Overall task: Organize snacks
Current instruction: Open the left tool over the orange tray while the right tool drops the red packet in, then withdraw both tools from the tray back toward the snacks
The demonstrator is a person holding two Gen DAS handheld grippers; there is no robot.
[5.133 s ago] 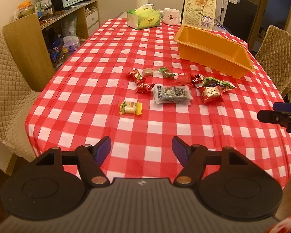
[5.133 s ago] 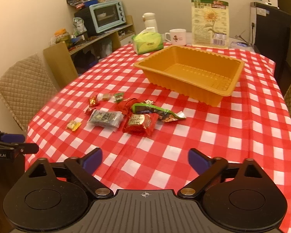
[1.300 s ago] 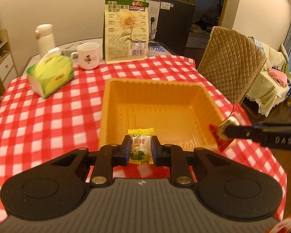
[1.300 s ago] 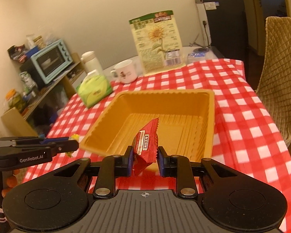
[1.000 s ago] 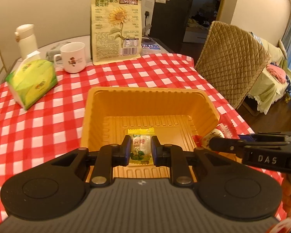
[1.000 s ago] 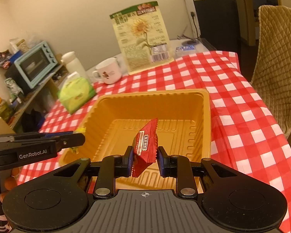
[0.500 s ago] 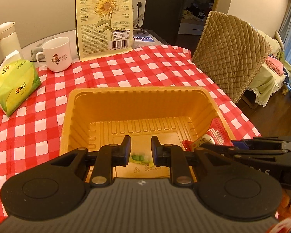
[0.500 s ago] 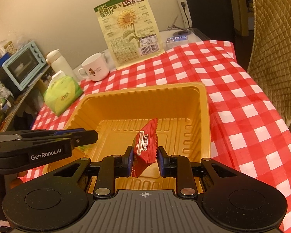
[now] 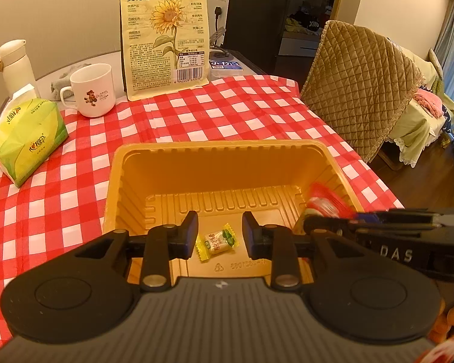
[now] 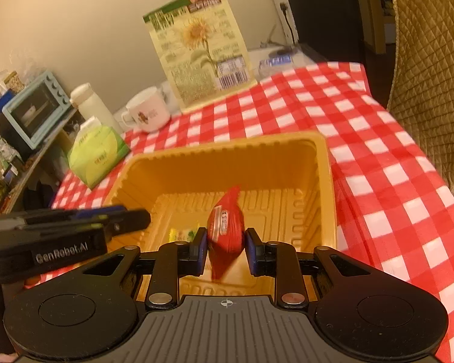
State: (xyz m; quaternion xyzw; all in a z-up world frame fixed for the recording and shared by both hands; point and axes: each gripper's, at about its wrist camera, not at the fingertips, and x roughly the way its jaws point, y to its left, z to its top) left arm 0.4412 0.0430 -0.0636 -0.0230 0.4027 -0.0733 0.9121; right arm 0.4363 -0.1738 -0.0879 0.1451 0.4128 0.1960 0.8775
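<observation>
left gripper: parted, free, candy below between fingers on tray floor | right gripper: slightly parted, red packet between pads; grip unclear

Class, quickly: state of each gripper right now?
Left gripper: open, candy lies in the tray.
Right gripper: shut on red packet.

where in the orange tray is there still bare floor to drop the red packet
Most of the orange tray is bare: the whole far half toward the sunflower seed bag, plus the left side. The near middle holds the yellow candy, under the left hand-held gripper. The right hand-held gripper with the red packet crowds the right side.
</observation>
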